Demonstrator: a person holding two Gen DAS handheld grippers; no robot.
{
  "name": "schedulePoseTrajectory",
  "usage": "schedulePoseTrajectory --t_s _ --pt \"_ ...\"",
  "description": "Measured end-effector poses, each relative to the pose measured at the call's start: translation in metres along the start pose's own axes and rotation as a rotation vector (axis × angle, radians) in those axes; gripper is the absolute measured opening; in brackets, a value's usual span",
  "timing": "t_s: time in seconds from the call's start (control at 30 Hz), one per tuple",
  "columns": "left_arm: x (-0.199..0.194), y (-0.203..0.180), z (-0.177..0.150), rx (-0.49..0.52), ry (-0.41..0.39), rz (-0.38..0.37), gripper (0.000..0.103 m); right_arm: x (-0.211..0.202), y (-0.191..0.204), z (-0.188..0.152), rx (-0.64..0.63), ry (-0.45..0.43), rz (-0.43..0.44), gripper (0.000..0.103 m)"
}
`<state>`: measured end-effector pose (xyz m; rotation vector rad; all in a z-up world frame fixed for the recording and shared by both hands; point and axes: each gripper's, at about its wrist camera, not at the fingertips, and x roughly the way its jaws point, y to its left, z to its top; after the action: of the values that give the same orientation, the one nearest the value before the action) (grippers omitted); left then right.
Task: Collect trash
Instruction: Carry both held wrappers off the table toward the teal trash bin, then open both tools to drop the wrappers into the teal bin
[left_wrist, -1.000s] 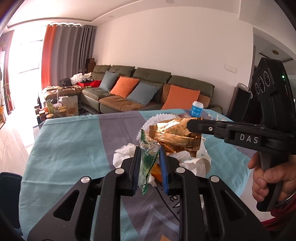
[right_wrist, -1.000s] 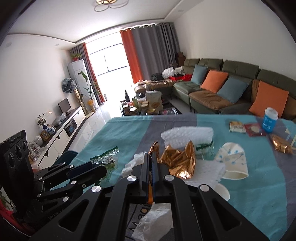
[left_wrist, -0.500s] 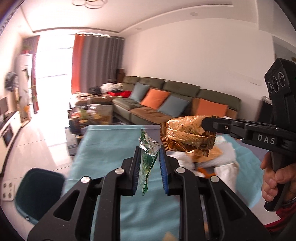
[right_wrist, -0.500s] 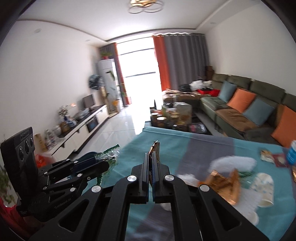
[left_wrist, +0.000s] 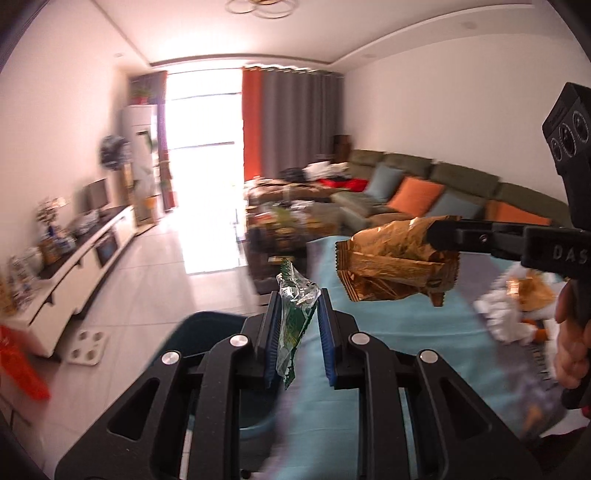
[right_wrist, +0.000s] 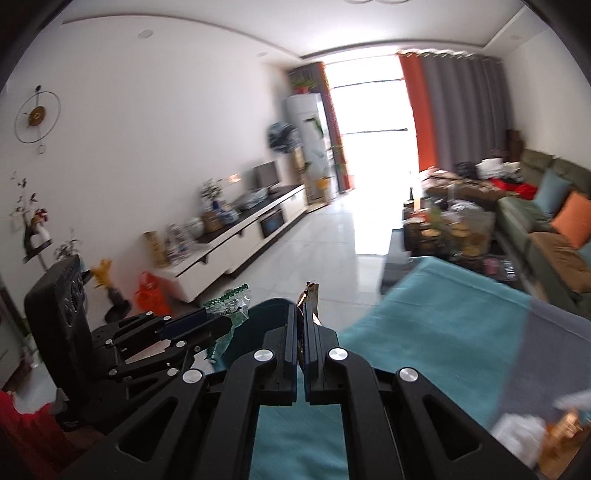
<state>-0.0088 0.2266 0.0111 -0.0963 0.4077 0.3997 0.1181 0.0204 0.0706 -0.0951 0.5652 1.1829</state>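
You have a green-and-silver wrapper (left_wrist: 295, 314) between blue pads (left_wrist: 272, 339) and a crinkled gold wrapper (left_wrist: 395, 262) beside it. Below lies your teal-and-grey tablecloth (right_wrist: 461, 332). Your bin (left_wrist: 207, 332) is dark teal.

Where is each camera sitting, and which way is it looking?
Left wrist: on the left gripper, looking along its fingers at the green wrapper, dark bin and window; a hand shows.
Right wrist: on the right gripper, looking past its gold wrapper toward the TV bench; no hand shows.
Shared: both wrappers, both grippers, the blue tablecloth, sofa, curtains.
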Motion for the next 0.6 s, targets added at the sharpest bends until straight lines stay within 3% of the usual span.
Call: schedulePoseTrajectory --t_s 0.23,0.53,0.6 --pt "0.027 0.073 -0.013 -0.051 0.066 0.100 0.020 0.082 0.012 0.006 0.047 0.132 0.093 0.001" --pt "0.101 0.122 -0.039 -0.162 0.230 0.064 0.022 0.173 0.016 -0.012 0.140 0.335 0.093 0.002" --pt "0.122 0.126 -0.047 -0.190 0.273 0.063 0.023 0.183 0.019 -0.014 0.137 0.358 0.073 0.008"
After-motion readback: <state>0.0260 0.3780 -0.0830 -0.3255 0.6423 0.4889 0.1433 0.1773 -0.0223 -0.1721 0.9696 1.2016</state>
